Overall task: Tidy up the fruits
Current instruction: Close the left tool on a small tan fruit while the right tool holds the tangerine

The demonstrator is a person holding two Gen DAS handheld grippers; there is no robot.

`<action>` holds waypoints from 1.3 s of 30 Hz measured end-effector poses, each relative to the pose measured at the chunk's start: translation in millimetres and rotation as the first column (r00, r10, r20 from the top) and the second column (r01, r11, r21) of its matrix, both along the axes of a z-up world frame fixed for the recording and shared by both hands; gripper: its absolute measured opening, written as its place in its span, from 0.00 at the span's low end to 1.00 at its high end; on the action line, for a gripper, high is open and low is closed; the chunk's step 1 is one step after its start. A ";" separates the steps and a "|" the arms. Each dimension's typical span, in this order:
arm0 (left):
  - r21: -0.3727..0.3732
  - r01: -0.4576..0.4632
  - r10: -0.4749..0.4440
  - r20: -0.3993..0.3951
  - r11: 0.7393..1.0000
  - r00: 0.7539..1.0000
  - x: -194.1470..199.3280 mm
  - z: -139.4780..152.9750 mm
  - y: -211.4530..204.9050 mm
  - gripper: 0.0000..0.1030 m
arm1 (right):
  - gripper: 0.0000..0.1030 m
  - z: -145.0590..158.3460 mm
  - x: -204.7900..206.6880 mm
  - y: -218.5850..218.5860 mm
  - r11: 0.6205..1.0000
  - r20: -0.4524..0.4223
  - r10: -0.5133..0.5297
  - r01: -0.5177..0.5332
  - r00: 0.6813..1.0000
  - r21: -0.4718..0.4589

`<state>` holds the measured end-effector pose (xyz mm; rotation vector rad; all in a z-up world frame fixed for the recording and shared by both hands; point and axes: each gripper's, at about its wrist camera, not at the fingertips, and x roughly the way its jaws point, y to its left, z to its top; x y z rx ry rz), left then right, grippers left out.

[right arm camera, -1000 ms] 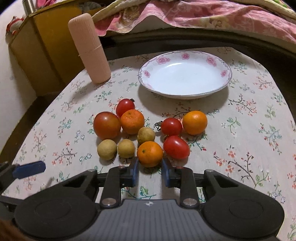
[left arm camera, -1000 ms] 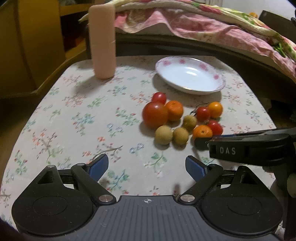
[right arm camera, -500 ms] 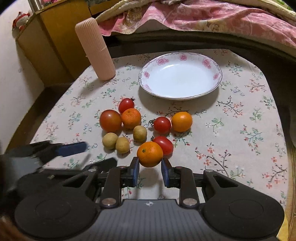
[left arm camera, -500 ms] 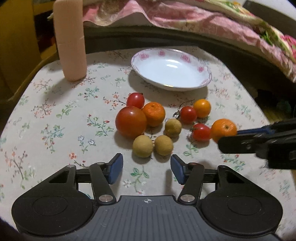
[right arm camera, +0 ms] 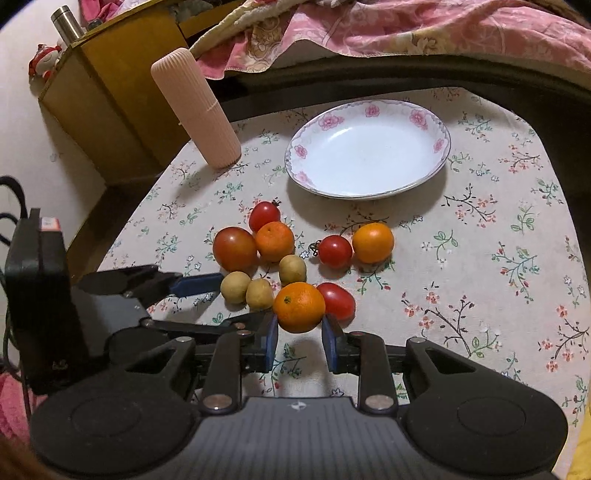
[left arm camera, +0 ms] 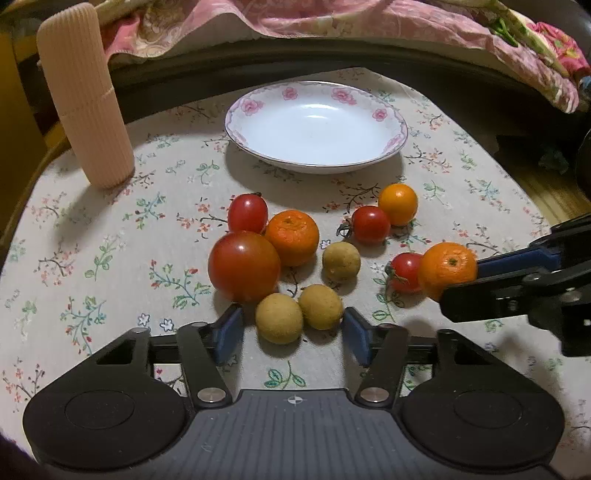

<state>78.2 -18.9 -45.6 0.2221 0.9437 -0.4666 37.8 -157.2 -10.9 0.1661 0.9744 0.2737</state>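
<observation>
My left gripper (left arm camera: 291, 332) reaches down to two small yellow-brown fruits (left arm camera: 279, 323) lying side by side on the flowered cloth. Its jaws are closing, with both fruits between the blue pads (left arm camera: 229, 334), and I see no pad pressing on them. My right gripper (right arm camera: 299, 328) is shut on a mandarin (right arm camera: 299, 307) held just above the cloth; the left wrist view shows that mandarin (left arm camera: 447, 270) at the right. A large tomato (left arm camera: 243, 266), a second mandarin (left arm camera: 291, 237), cherry tomatoes (left arm camera: 370, 224) and a third brown fruit (left arm camera: 341, 261) lie clustered before an empty rose-patterned plate (left arm camera: 397, 142).
A pink ribbed cylinder (left arm camera: 85, 99) stands upright at the table's back left. A bed with a pink quilt (left arm camera: 332, 22) runs behind the table, and a yellow cabinet (right arm camera: 110, 92) stands to the left. The table's rounded edge drops off on both sides.
My left gripper has moved in over the two brown fruits and its jaws have narrowed around them. My right gripper has lifted the mandarin off the cloth and away from the cluster.
</observation>
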 end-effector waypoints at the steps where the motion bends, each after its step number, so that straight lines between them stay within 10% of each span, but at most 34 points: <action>1: -0.008 0.006 -0.006 -0.007 1.000 1.000 -1.7 1.1 0.7 0.56 | 0.28 -0.4 0.4 -0.1 1.000 -0.004 0.002 -0.002 1.000 0.000; 12: 0.045 0.047 -0.047 -0.008 0.998 0.999 -16.7 4.1 -6.5 0.47 | 0.28 0.3 1.4 1.4 1.000 -0.009 0.030 -0.030 1.000 0.004; 23: 0.085 0.090 -0.096 0.060 0.992 0.994 -9.5 -0.1 -13.3 0.64 | 0.29 -15.7 1.7 1.6 0.998 -0.057 0.061 -0.061 0.997 -0.011; 31: 0.087 0.125 -0.129 0.039 0.988 0.991 -17.0 3.6 -12.3 0.39 | 0.29 -22.6 3.9 10.2 0.995 -0.050 0.093 -0.094 0.994 -0.019; 39: 0.067 0.111 -0.111 0.002 0.992 0.994 -16.8 4.5 0.6 0.37 | 0.29 -33.4 16.9 19.4 0.993 -0.063 0.120 -0.121 0.991 -0.018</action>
